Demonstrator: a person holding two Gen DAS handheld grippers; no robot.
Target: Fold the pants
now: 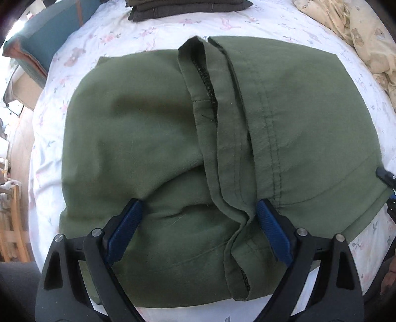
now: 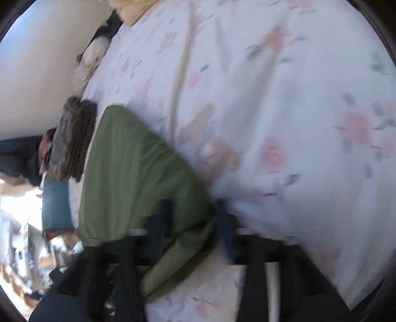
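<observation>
The olive green pants lie folded into a broad block on the floral bedsheet. A seamed leg edge runs down their middle. My left gripper points down over their near part, open wide, its blue pads resting on the cloth either side of a raised fold. The right wrist view is blurred. There my right gripper sits at a corner of the pants, and green cloth fills the narrow gap between its fingers. A black tip of the right gripper shows at the pants' right edge.
A stack of folded dark clothes lies beyond the pants. A yellow bear-print blanket is bunched at the far right. A teal cushion sits off the bed's left corner, with wooden furniture below it.
</observation>
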